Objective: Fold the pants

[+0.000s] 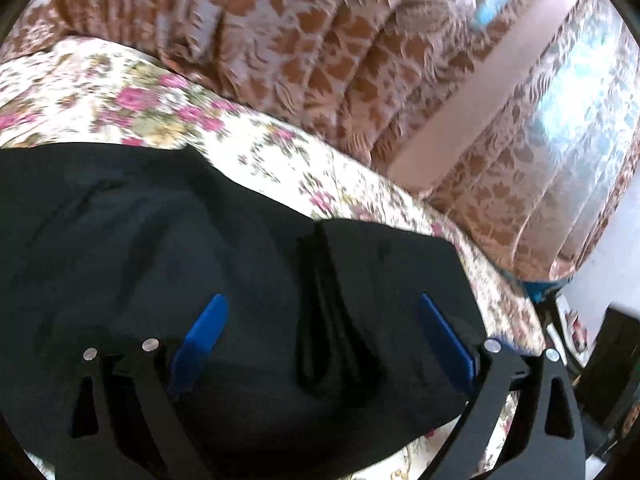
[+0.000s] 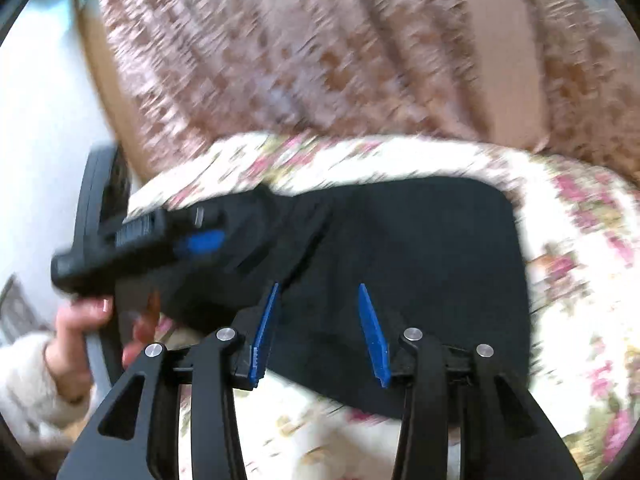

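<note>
The black pants (image 1: 120,220) lie folded into a compact block on the flower-print bedsheet (image 1: 132,96). My left gripper (image 1: 320,298) hovers over their right end, open wide. A raised ridge of black cloth (image 1: 324,280) stands between its blue pads (image 1: 204,328), touching neither. In the right wrist view the pants (image 2: 440,240) fill the middle. My right gripper (image 2: 319,286) is open above their near edge, its blue fingertips (image 2: 370,320) apart with nothing pinched. The left gripper (image 2: 140,236) shows blurred at the left, held by a hand (image 2: 80,320).
A brown and white patterned curtain (image 1: 320,60) hangs close behind the bed, with a bright window (image 1: 580,112) to the right. Dark furniture (image 1: 612,344) stands past the bed's right end. A white wall (image 2: 36,120) and a fluffy white sleeve (image 2: 24,384) are at the left.
</note>
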Available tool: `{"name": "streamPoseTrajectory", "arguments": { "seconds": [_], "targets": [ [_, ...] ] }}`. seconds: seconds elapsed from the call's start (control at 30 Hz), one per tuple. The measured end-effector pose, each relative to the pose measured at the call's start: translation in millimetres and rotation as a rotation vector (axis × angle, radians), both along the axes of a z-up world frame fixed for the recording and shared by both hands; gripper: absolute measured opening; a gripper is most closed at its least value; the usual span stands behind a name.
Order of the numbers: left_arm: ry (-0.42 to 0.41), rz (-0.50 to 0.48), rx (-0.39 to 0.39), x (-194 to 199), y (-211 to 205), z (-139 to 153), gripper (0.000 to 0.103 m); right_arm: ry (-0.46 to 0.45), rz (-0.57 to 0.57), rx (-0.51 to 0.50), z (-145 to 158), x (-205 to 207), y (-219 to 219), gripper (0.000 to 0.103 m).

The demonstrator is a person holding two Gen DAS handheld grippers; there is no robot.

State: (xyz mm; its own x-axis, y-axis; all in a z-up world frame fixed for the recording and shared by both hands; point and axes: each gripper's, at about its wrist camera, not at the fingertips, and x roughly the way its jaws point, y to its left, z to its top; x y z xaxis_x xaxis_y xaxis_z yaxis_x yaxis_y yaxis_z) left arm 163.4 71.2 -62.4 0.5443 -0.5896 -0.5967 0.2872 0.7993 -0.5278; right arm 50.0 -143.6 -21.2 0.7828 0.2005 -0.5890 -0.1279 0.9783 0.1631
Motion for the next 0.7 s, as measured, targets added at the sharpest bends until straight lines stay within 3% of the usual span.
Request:
{"name": "streamPoseTrajectory", "arguments": {
  "seconds": [0.07,0.13,0.2,0.23,0.27,0.3,0.47,0.6,0.7],
  "targets": [
    [0.041,-0.02,0.031,8.3,-14.7,-7.5,0.095,-0.008,-0.088,-0.064,7.1,14.1,-10.4,0.04],
    [0.078,-0.048,0.048,14.0,-29.7,-15.9,0.087,-0.003,-0.126,-0.096,8.7,29.5,-17.6,0.036],
    [0.063,-0.045,0.098,12.9,-42.2,-17.9,0.057,0.029,-0.146,-0.156,3.2,45.4,-20.1,0.034],
    [0.057,-0.053,0.103,11.8,-45.9,-18.5,0.046,0.049,-0.15,-0.193,-2.8,55.7,-19.7,0.034],
    [0.063,-0.079,0.085,10.8,-49.9,-18.5,0.027,0.069,-0.156,-0.214,-8.4,64.1,-21.1,0.034],
    [0.067,-0.078,0.079,8.9,-50.0,-16.6,0.02,0.086,-0.16,-0.221,-12.1,71.2,-24.0,0.034],
    [0.066,-0.037,0.015,-7.1,-25.8,3.8,0.017,0.115,-0.164,-0.164,-17.3,81.9,-28.5,0.031],
    [0.115,-0.042,0.095,-0.3,-23.5,-23.4,0.018,0.182,-0.151,-0.248,-47.7,90.6,-15.9,0.031],
    [0.058,-0.05,0.091,-2.0,-22.8,-33.2,0.022,0.146,-0.155,-0.284,-57.2,90.5,-12.0,0.031]
  ]
}}
